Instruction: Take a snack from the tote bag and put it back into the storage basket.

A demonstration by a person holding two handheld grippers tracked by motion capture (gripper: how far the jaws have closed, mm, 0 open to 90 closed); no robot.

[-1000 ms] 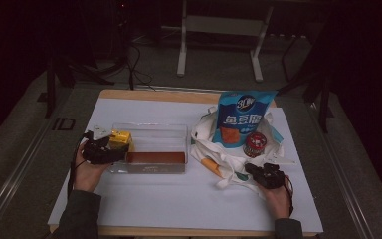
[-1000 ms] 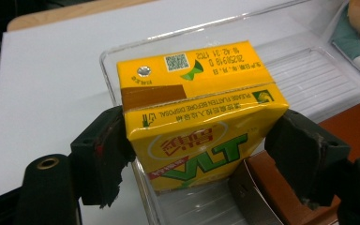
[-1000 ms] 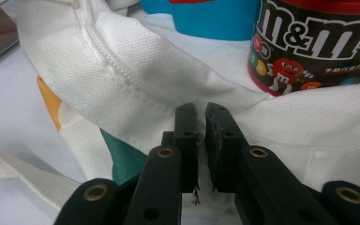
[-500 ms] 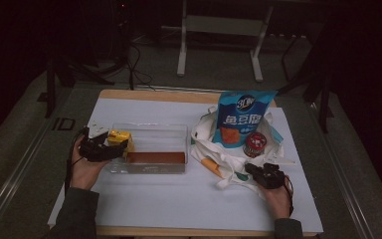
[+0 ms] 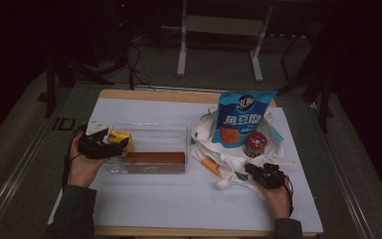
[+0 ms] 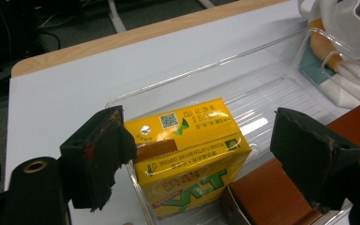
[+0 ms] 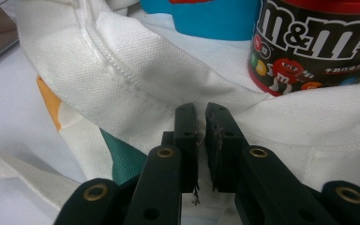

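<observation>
Nearest the person, the left gripper (image 6: 201,159) stands with its jaws wide, having just been opening, and the yellow drink carton (image 6: 190,152) sits between them untouched by either pad — it lies on its side at the left end of the clear plastic bin (image 5: 176,132), just beside a brown box (image 6: 281,197) that fills the bin's near wall. The carton looks like a light, filled juice box: stiff along its edges but soft on its broad faces, with a slick printed skin, so a grip across the two narrow sides, near the middle, would probably hold best without crushing it. To the right of the bin, the right gripper (image 7: 201,110) is pinched narrow on a fold of the white tote bag (image 7: 136,79) — limp cloth that gives and drags. Just beyond that, on the bag, stand a red candy tub (image 5: 255,144) and, farther back, a blue snack pouch (image 5: 241,117).
</observation>
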